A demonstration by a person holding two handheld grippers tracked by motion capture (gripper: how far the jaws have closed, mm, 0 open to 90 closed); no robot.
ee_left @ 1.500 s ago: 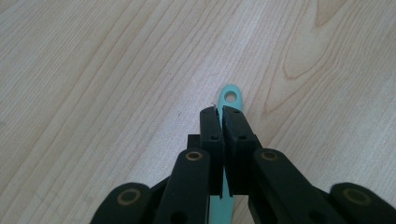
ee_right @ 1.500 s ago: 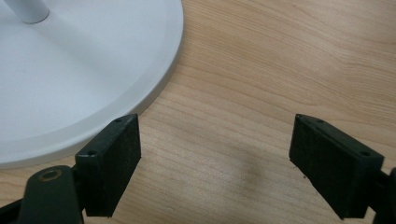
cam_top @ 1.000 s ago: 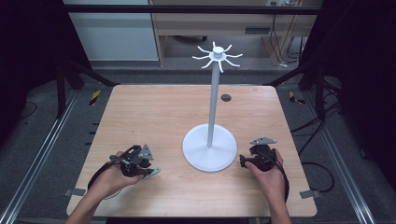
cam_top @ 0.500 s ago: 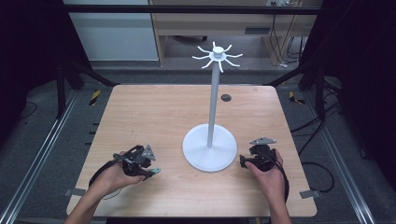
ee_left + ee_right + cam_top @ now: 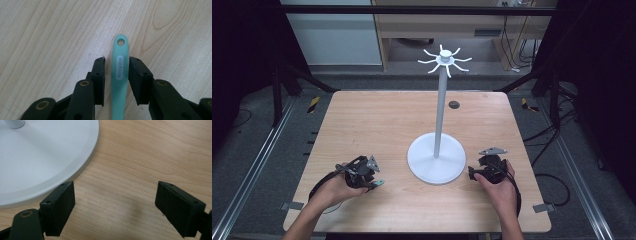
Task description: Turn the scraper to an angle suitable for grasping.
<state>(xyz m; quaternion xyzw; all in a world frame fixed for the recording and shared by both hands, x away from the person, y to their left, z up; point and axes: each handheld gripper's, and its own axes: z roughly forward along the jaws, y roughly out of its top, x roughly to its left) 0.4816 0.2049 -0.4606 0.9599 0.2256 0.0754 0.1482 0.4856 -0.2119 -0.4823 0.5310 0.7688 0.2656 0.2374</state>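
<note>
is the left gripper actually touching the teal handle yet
Cannot tell. In the left gripper view the teal handle lies between the left gripper's jaws, which have just been closing; a thin gap shows at the left jaw, while the right jaw's edge meets it.

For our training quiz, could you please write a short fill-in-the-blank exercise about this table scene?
1. The handle lying between the jaws of the left gripper is ____ in colour.
2. Near its tip the handle has a round ____.
3. The white stand rises from a round base on the ____ table.
4. The right gripper has its jaws wide ____ beside the base.

Missing words: turquoise; hole; wooden; open
</note>
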